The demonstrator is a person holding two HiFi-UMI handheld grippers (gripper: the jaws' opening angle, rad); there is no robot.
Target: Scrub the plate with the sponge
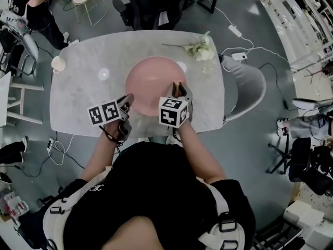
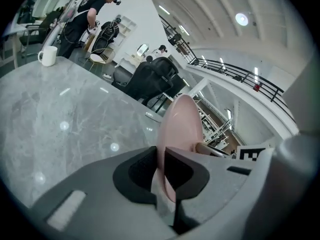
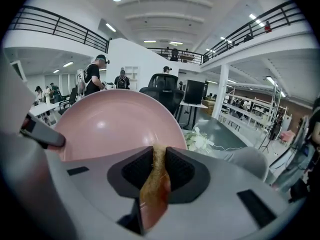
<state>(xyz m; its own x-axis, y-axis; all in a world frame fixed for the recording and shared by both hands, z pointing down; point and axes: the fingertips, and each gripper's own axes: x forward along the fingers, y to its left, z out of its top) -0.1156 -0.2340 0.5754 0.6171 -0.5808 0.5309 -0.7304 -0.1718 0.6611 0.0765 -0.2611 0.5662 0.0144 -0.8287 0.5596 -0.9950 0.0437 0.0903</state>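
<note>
A pink plate (image 1: 153, 77) hangs tilted over the middle of the marble table (image 1: 78, 98). My left gripper (image 1: 127, 101) is shut on its near-left rim. The left gripper view shows the plate (image 2: 183, 119) edge-on, with its rim pinched between the jaws of the left gripper (image 2: 159, 160). My right gripper (image 1: 179, 90) is at the plate's near-right edge, shut on a thin brown sponge (image 1: 178, 88). In the right gripper view the sponge (image 3: 156, 181) sits squeezed flat in the right gripper (image 3: 159, 156), and the plate's face (image 3: 115, 124) fills the space just ahead.
A white mug (image 1: 58, 64) stands at the table's left edge, also in the left gripper view (image 2: 48, 55). White flowers (image 1: 201, 50) lie at the far right of the table. A black chair (image 1: 151, 4) is beyond the table and a grey chair (image 1: 250, 87) stands at its right.
</note>
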